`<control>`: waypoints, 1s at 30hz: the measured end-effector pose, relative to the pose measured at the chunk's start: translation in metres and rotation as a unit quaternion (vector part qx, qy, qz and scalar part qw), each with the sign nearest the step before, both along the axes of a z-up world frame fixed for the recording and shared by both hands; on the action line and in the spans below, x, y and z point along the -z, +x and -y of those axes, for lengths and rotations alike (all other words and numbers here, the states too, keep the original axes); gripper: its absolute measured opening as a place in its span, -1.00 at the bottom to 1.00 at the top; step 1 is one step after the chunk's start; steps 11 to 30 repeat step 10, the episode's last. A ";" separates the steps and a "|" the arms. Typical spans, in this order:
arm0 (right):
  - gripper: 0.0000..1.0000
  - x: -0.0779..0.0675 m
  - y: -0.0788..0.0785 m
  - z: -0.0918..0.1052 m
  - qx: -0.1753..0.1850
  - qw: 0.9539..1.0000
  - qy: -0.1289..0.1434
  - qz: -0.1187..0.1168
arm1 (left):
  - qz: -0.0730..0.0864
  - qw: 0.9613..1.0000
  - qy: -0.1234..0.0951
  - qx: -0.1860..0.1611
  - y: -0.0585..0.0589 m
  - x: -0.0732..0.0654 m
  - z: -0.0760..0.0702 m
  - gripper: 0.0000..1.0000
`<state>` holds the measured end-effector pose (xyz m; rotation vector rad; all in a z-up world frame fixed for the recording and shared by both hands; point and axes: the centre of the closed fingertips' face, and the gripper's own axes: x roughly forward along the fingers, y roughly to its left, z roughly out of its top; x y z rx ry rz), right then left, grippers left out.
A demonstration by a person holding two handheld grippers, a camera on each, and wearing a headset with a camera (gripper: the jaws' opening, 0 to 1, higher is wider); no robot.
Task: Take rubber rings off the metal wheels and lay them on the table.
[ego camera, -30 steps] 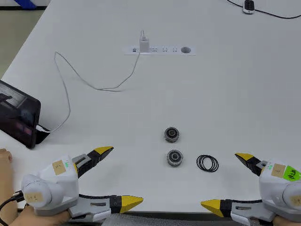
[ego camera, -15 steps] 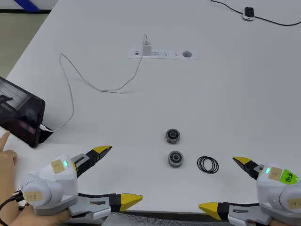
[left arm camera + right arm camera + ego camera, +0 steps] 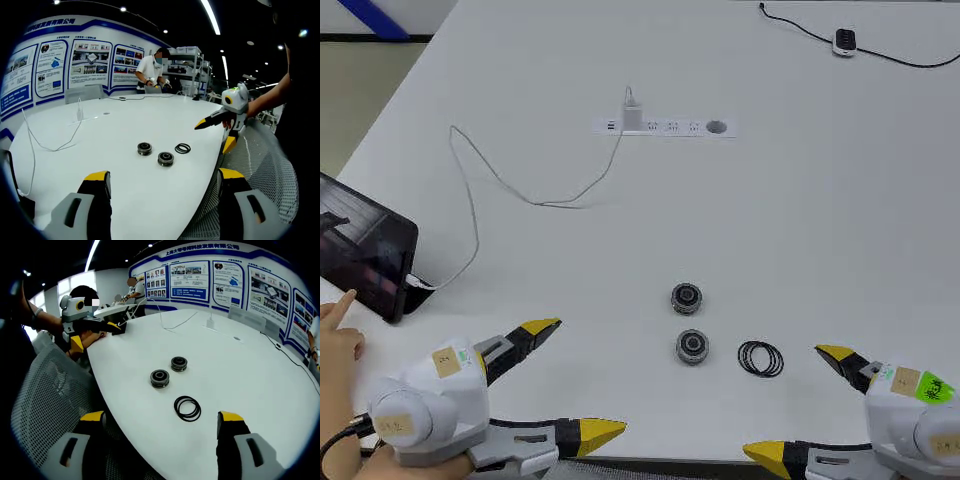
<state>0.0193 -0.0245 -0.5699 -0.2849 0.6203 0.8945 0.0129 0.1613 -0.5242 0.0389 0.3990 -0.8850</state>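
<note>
My left claw (image 3: pixel 588 376) is spread wide with nothing between its yellow tips, and it hangs at the near edge of the white surface (image 3: pixel 820 230). My right claw (image 3: pixel 784 400) is gaping just as wide and just as empty, at the same edge on the other side. The two are well apart, tips angled inward toward each other.

Between them, a little ahead, lies a small bunch of black rubber rings (image 3: pixel 761 358). They sit flat on the surface, overlapping one another, and neither claw touches them. They are nearer to my right claw than to my left.

Just left of the rings sits the near wheel (image 3: pixel 692 346), lying flat, metal with a dark outer band. Whether a ring is on it I cannot tell. The far wheel (image 3: pixel 686 297) lies just beyond it, close but not touching, and it looks the same.

Further out, a white power strip (image 3: pixel 663 127) lies across the surface with a charger (image 3: pixel 632 118) plugged in. Its thin cable (image 3: pixel 470 200) loops left and down to a dark tablet (image 3: pixel 360 258) propped at the left edge. A hand (image 3: pixel 335 330) is close beside that tablet. At the far right corner a small device (image 3: pixel 843 41) lies on a black lead.
</note>
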 end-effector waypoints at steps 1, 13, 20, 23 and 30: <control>0.85 0.000 0.000 0.000 0.000 1.000 -0.001 -0.001 | -0.001 1.000 0.000 0.000 0.000 0.000 0.000 0.79; 0.84 0.003 -0.001 0.000 -0.001 1.000 -0.002 -0.004 | -0.004 1.000 0.005 0.000 -0.002 0.001 -0.001 0.78; 0.84 0.003 -0.001 0.000 -0.001 1.000 -0.002 -0.004 | -0.004 1.000 0.005 0.000 -0.002 0.001 -0.001 0.78; 0.84 0.003 -0.001 0.000 -0.001 1.000 -0.002 -0.004 | -0.004 1.000 0.005 0.000 -0.002 0.001 -0.001 0.78; 0.84 0.003 -0.001 0.000 -0.001 1.000 -0.002 -0.004 | -0.004 1.000 0.005 0.000 -0.002 0.001 -0.001 0.78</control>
